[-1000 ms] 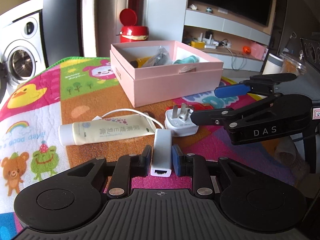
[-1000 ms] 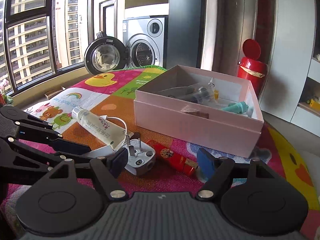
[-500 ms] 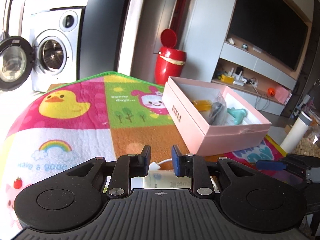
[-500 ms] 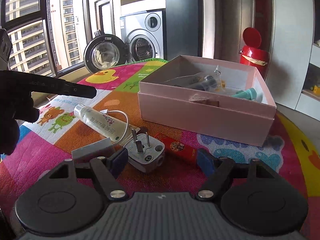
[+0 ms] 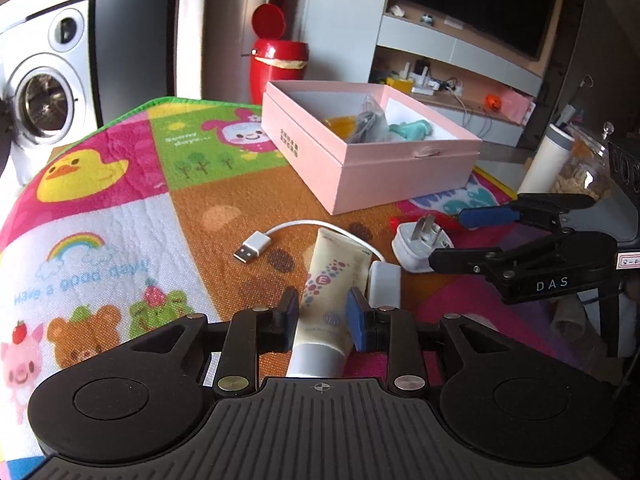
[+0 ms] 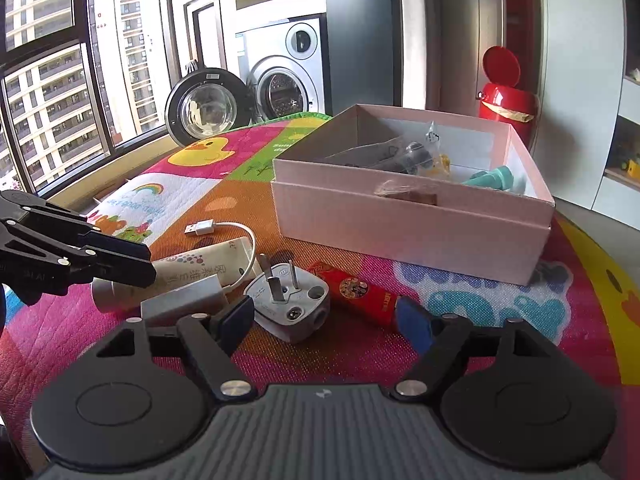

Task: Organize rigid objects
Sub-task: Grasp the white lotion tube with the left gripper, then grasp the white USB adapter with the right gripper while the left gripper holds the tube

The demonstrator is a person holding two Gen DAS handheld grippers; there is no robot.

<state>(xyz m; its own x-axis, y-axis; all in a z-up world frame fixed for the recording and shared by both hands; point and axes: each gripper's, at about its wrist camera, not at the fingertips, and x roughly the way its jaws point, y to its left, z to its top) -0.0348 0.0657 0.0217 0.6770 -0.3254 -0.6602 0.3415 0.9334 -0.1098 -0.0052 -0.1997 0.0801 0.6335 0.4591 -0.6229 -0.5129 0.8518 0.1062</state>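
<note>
Playmat (image 5: 120, 216), cartoon-printed, covers the whole work surface and serves as the sorting ground

Pink box (image 5: 400, 168), open-topped, upper centre of the left wrist view; already holds a teal piece, something yellow and a clear bag, so judged the collection bin for the task

Right gripper (image 6: 326, 316), lower centre of its own view; jaws spread wide with nothing pinched, the white wall plug (image 6: 290, 300) lying prongs-up between them on the mat, likely the next pick

Left gripper (image 5: 322, 318), lower centre of its view; jaws opening, the cream tube (image 5: 332, 280) between the pads, lying lengthwise with its cap toward the camera; whether the pads press on it cannot be told

White adapter block (image 5: 385, 284), just right of the tube, its cable looping to a USB plug (image 5: 253, 248) at mid-frame

Red packet (image 6: 360, 292), small, flat on the mat between wall plug and box, awaiting sorting
</note>
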